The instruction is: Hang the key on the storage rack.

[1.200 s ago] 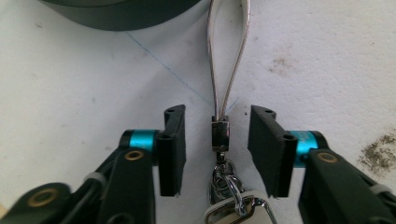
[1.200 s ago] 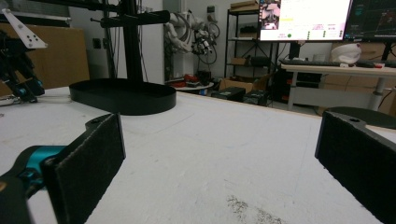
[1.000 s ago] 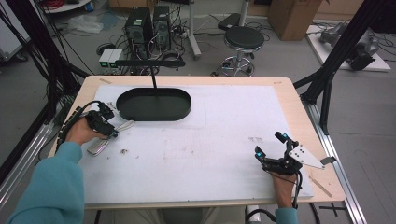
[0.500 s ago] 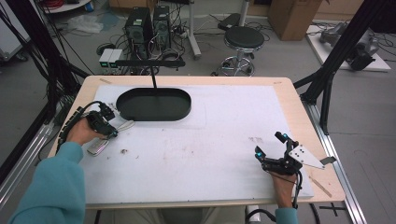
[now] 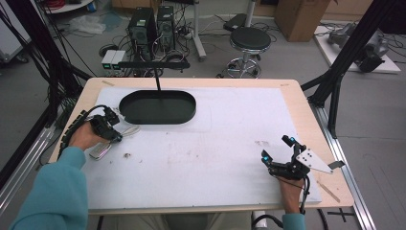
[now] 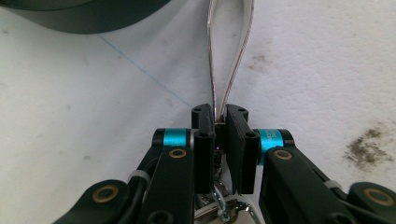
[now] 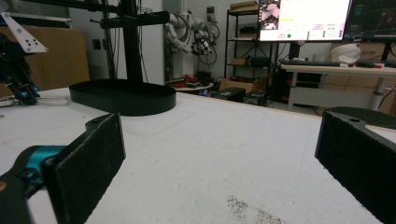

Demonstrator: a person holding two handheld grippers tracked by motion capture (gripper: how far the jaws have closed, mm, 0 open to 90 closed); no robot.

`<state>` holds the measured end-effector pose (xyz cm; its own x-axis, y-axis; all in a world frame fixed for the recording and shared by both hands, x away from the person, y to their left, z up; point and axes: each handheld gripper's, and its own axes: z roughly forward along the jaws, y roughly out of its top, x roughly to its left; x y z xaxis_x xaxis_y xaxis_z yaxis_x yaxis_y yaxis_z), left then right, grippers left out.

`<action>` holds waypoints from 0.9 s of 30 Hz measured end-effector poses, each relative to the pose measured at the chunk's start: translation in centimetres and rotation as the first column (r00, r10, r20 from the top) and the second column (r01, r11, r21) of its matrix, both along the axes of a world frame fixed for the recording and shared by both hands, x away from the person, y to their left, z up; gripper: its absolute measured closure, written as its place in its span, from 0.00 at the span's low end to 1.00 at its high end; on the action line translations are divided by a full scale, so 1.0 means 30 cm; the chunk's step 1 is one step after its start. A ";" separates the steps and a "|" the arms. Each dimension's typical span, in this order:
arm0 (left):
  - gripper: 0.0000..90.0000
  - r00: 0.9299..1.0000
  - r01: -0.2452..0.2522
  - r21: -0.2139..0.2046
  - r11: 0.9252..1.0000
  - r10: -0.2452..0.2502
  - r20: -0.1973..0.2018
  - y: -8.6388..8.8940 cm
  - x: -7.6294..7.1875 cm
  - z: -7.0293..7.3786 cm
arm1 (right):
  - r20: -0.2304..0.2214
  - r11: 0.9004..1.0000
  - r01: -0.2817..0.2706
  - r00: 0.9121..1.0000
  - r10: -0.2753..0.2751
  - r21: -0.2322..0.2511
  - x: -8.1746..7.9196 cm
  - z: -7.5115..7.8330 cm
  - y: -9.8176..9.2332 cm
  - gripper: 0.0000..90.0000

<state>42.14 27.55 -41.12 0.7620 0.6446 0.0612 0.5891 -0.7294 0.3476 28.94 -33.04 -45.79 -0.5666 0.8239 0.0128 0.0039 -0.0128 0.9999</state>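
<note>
Left gripper (image 6: 220,122) fingers have just closed, pinching the white strap (image 6: 231,70); right gripper (image 7: 219,154) fingers spread

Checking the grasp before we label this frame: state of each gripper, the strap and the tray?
left gripper: jaws have just been closing, now shut on the strap's two bands.
clear strap: looped, flat on the table, pinched at one end.
right gripper: open, nothing between the jaws, low over the table.
black tray: on the table, nothing visible inside.
</note>
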 end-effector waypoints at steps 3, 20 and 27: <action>0.91 1.000 0.007 0.000 1.000 -0.007 0.012 0.000 -0.007 0.010 | 0.000 1.000 -0.001 1.000 0.001 0.000 0.000 0.000 -0.001 0.01; 0.91 0.984 0.032 -0.170 0.985 -0.001 0.179 0.011 -0.066 0.116 | 0.000 1.000 0.001 1.000 -0.001 0.000 -0.001 0.000 0.000 0.01; 0.91 0.959 0.023 -0.267 0.963 0.054 0.278 0.017 -0.092 0.172 | 0.002 1.000 0.001 1.000 -0.001 0.000 -0.001 0.000 0.000 0.01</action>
